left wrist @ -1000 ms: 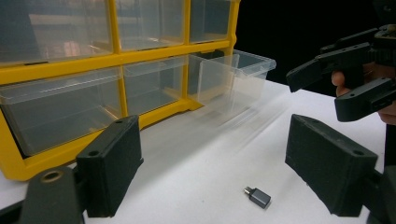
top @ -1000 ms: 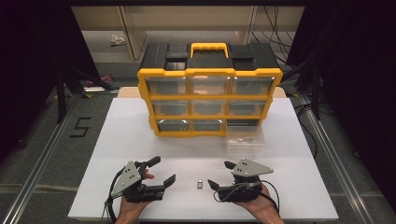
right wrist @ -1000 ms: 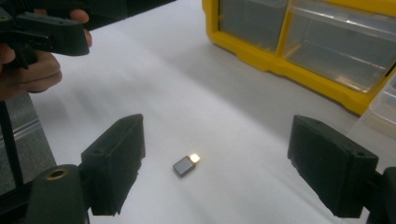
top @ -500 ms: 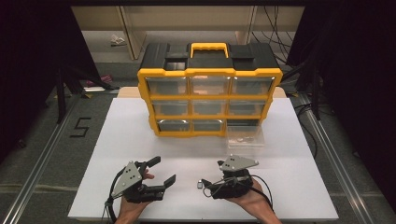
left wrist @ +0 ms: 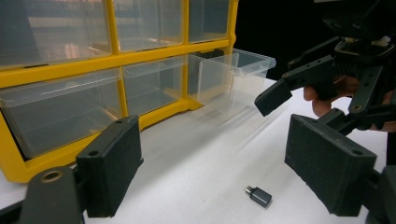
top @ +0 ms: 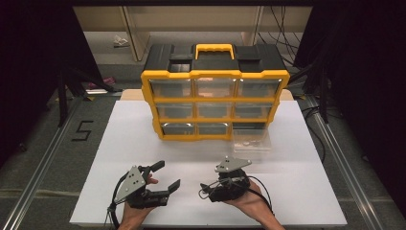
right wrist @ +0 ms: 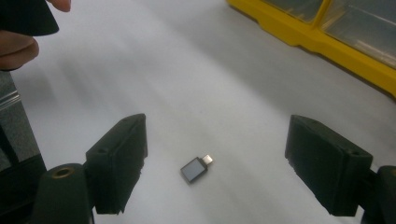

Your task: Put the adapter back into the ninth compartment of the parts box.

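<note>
High view: white table (top: pixel 306 143) with a yellow and black drawer cabinet (top: pixel 214 98) standing at its far middle; nine clear drawers in three rows; one clear drawer (top: pixel 251 142) is out of the cabinet and sits on the table just in front of its lower right corner, with something small inside that is too blurred to name. Left gripper (top: pixel 167 175) near the front edge, left of centre, held in a hand (top: pixel 136 213); jaws spread wide, nothing between them. Right gripper (top: pixel 206 190) near the front edge, right of centre, jaws pointing left toward the other gripper; how far they are open cannot be told from here. The small adapter cannot be made out in this view.

Left gripper view: both black jaws wide apart, gripping nothing; a small dark grey adapter (left wrist: pixel 258 196) with a metal plug end lies on the white table between them, nearer the right-hand jaw, touching neither. Beyond it the right gripper (left wrist: pixel 299 109) hangs above the table, open. Cabinet (left wrist: pixel 107 70) fills the upper left; removed drawer (left wrist: pixel 233 74) just beside its end.

Right gripper view: jaws wide apart, gripping nothing; adapter (right wrist: pixel 196 168) flat on the table between them, slightly closer to the left-hand jaw, apart from both; plug end points up and right. Yellow cabinet edge (right wrist: pixel 308 35) at upper right; fingers (right wrist: pixel 18 46) at upper left.
</note>
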{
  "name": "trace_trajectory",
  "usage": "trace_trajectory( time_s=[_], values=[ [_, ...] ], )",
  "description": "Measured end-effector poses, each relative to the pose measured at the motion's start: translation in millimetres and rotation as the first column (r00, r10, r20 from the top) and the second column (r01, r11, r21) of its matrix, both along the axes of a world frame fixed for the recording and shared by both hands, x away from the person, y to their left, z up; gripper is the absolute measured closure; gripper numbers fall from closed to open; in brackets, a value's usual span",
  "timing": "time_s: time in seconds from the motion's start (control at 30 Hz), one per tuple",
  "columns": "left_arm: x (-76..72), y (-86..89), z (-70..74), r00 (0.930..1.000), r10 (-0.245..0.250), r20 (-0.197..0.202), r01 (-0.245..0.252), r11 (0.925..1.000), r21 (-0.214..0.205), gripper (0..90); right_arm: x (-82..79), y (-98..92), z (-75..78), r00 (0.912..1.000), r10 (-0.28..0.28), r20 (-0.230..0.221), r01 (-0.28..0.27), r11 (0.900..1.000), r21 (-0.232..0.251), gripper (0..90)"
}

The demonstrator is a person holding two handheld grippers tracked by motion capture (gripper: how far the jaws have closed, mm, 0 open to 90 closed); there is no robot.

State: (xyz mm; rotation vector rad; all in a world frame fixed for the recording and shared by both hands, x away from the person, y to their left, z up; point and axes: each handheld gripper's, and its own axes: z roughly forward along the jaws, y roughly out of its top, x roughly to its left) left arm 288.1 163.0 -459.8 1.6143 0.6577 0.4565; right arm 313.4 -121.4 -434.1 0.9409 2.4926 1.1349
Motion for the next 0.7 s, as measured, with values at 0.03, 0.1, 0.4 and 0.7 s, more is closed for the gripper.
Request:
trace_trajectory(
  time_s=[0.03,0.1,0.4,0.7],
  values=[
    [-0.1,0.1,0.1,1.0,0.002,0.001,-0.002,1.0,0.0,18.1,1.2,2.2,-1.2,1.0,0.0,-0.01,0.0,0.9999,-0.012,22.1],
    [-0.4,0.2,0.2,1.0,0.004,0.003,-0.004,1.0,-0.001,18.2,2.3,4.3,-2.5,0.9998,0.005,-0.018,-0.005,0.9998,-0.02,22.2],
    [-0.9,0.3,0.2,1.0,0.004,0.005,-0.004,1.0,-0.002,18.5,4.8,12.3,-5.8,0.9991,0.017,-0.039,-0.019,0.9985,-0.051,22.3],
    [-2.0,0.5,0.3,0.9999,0.003,0.012,-0.003,1.0,0.003,18.8,11.0,21.3,-16.9,0.9981,0.009,-0.061,-0.016,0.9933,-0.114,23.2]
  ],
)
